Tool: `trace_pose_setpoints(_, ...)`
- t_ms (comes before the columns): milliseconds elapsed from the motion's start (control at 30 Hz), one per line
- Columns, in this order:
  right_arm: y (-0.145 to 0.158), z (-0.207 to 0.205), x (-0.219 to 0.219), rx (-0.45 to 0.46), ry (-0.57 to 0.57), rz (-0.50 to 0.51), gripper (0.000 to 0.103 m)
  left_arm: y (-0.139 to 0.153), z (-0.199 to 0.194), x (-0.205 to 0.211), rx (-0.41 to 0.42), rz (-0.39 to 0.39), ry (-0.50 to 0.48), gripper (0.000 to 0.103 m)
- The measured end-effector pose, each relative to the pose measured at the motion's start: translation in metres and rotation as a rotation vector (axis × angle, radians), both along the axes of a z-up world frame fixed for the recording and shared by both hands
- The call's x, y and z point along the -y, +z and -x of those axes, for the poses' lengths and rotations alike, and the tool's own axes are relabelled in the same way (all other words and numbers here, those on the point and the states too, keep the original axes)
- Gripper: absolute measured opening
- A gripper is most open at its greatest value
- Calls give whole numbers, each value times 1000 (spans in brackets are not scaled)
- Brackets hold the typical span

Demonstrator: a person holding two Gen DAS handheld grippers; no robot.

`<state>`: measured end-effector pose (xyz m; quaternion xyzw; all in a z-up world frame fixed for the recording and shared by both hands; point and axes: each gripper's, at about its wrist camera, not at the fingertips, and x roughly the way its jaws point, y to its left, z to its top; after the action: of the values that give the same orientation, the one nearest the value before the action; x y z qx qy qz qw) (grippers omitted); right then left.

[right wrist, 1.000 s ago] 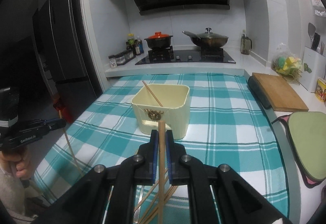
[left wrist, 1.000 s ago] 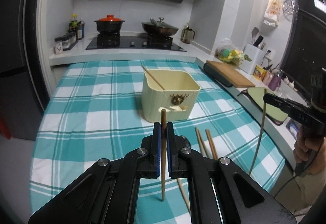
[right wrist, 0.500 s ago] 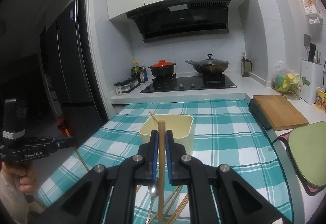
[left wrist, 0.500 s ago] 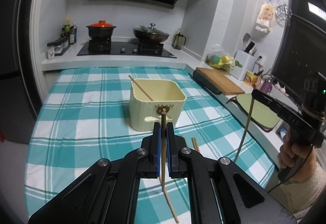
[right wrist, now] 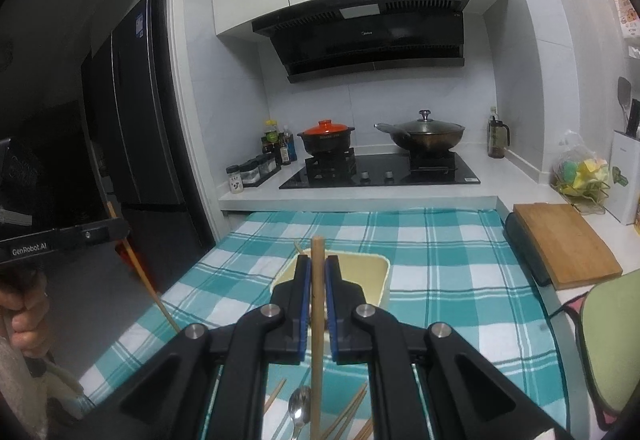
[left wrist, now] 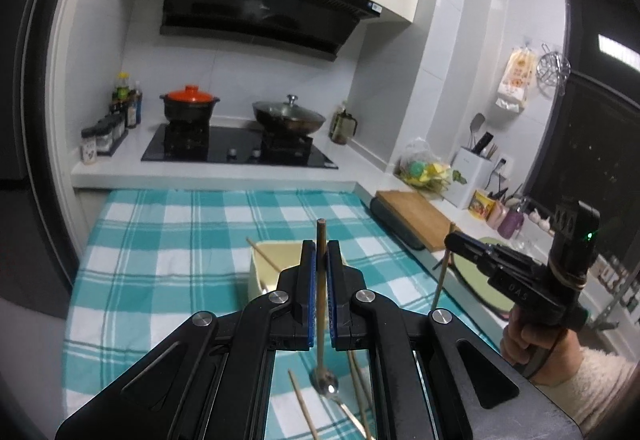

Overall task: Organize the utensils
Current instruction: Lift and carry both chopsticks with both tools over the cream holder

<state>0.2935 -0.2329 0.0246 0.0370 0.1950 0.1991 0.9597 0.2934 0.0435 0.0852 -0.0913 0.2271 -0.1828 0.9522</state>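
- Step in hand — transport: each gripper carries one chopstick above the checked cloth (right wrist: 448, 240), judged bound for the cream holder (right wrist: 370, 274).
- Left gripper (left wrist: 320, 280): jaws clamped on an upright chopstick (left wrist: 321, 240).
- Right gripper (right wrist: 317, 288): jaws clamped on a second chopstick (right wrist: 317, 260), also upright.
- Holder: just ahead of and below both tips; one stick (left wrist: 264, 260) already leans inside.
- Next move — bring each tip over the rim, lower, release.
- A spoon (right wrist: 300, 410) and loose chopsticks (right wrist: 348, 416) lie on the cloth beneath.
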Motion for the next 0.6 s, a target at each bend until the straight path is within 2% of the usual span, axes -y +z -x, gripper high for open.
trace_pose_setpoints(167, 37, -51, -9, 48, 12, -22, 7, 40, -48, 8, 60, -12, 35, 3)
trace_pose_setpoints(267, 53, -86, -14, 67, 10, -63, 7, 45, -82, 18, 73, -31, 58, 3)
trace_pose_setpoints(400, 54, -128, -21, 111, -15, -86, 7, 24, -123, 29, 18, -53, 59, 3)
trace_pose_setpoints(600, 12, -175, -33, 96, -36, -41, 7, -33, -169, 40, -121, -77, 54, 3)
